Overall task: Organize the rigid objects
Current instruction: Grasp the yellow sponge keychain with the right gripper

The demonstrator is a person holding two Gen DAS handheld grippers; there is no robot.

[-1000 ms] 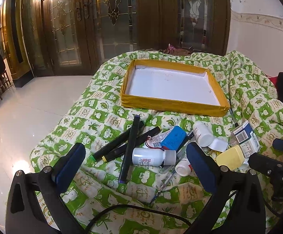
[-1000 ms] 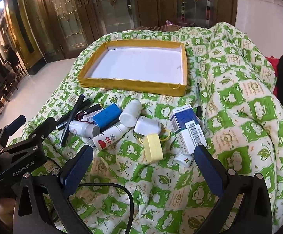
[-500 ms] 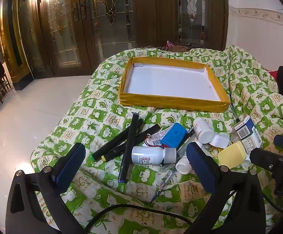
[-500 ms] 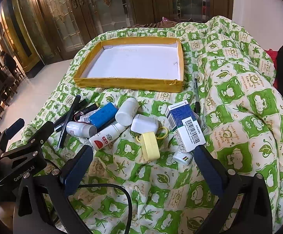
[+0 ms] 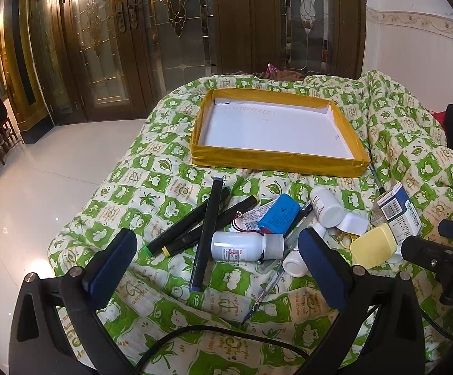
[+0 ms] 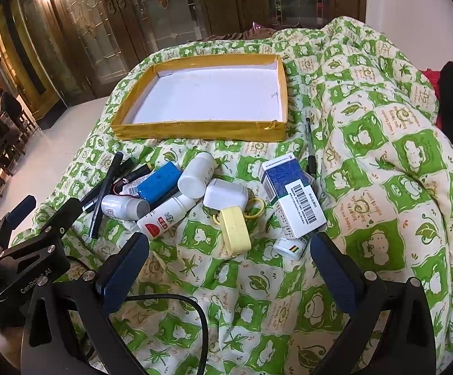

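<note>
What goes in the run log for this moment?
left gripper: open, empty | right gripper: open, empty | tray: empty | items: heaped on quilt before tray | stage: no pick yet

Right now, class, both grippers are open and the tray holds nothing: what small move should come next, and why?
Probably lower the right gripper onto the yellow case. It lies nearest, just ahead of the open jaws, on top of the pile, and the tray is bare.

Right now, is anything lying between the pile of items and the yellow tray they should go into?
No. Only bare quilt separates the pile from the tray, which holds nothing. A pen lies off its right corner, clear of the path. Both claws hang open before the pile.
</note>
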